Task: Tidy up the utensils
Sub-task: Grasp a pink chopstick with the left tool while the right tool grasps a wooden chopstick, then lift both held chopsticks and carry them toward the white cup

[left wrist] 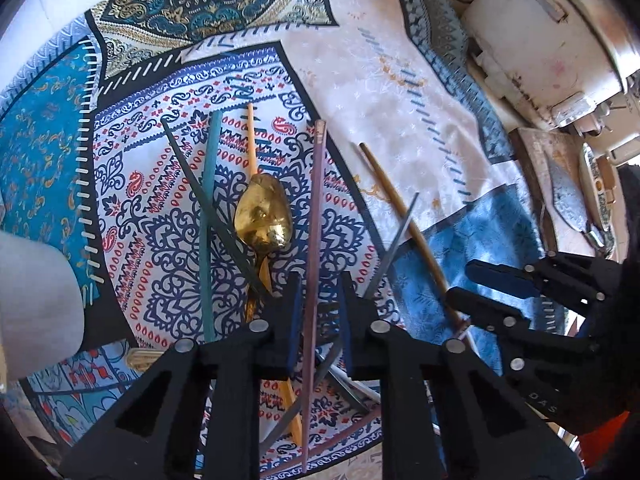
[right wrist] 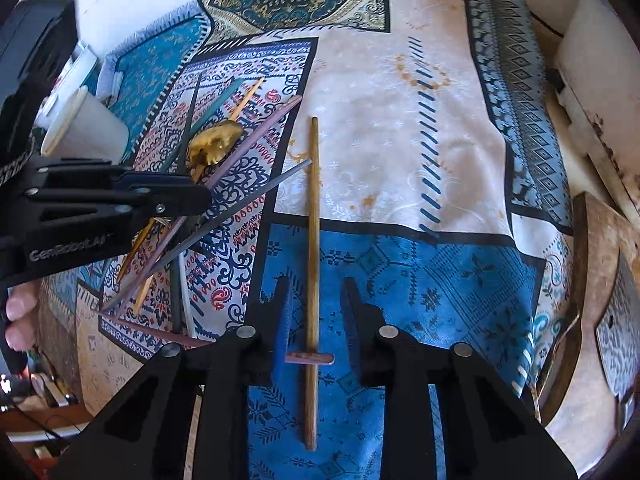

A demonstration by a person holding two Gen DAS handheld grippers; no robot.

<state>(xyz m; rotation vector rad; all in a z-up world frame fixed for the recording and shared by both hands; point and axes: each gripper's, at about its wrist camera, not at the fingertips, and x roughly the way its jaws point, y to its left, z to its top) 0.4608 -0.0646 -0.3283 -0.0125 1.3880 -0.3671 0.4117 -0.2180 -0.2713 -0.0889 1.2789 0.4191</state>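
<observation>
left tool (left wrist: 318,292): "GenRobot.AI", parted astride pink chopstick (left wrist: 316,216) | right tool (right wrist: 316,300): parted over brown chopstick (right wrist: 314,240)

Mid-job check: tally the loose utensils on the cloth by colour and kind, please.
Mauve chopsticks: 2
Grey chopsticks: 2
Teal chopstick: 1
Orange chopstick: 1
Brown chopstick: 1
Gold spoon: 1
Total: 8 visible; the left fingers hide part of the pile.
</observation>
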